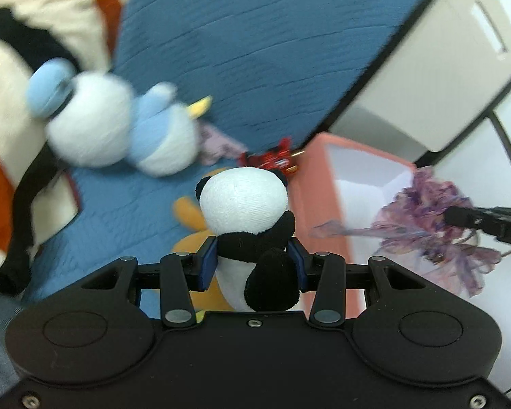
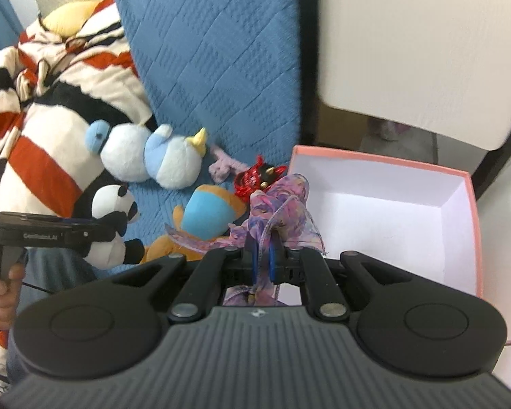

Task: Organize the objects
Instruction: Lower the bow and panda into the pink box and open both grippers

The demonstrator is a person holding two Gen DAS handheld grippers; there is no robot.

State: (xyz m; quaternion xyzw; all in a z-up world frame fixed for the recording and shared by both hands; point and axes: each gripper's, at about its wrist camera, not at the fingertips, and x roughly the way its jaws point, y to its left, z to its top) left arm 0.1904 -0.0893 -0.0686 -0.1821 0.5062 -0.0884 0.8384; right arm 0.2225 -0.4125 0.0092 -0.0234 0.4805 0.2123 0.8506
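My left gripper [image 1: 253,259] is shut on a black and white panda plush [image 1: 245,204], held above the blue sofa seat; it also shows in the right wrist view [image 2: 114,214]. My right gripper [image 2: 262,255] is shut on a purple patterned scarf [image 2: 282,204], held at the near left edge of an open pink box [image 2: 473,225] with a white inside. The scarf [image 1: 436,225] and the box [image 1: 318,184] show in the left wrist view too.
On the blue sofa [image 2: 207,61] lie a light blue and white bird plush [image 2: 146,156], an orange and blue plush [image 2: 204,218], a red shiny item [image 2: 255,177] and a small lilac item [image 2: 221,167]. A striped red, black and cream blanket [image 2: 44,109] is heaped at left. A beige armrest [image 2: 419,44] stands behind the box.
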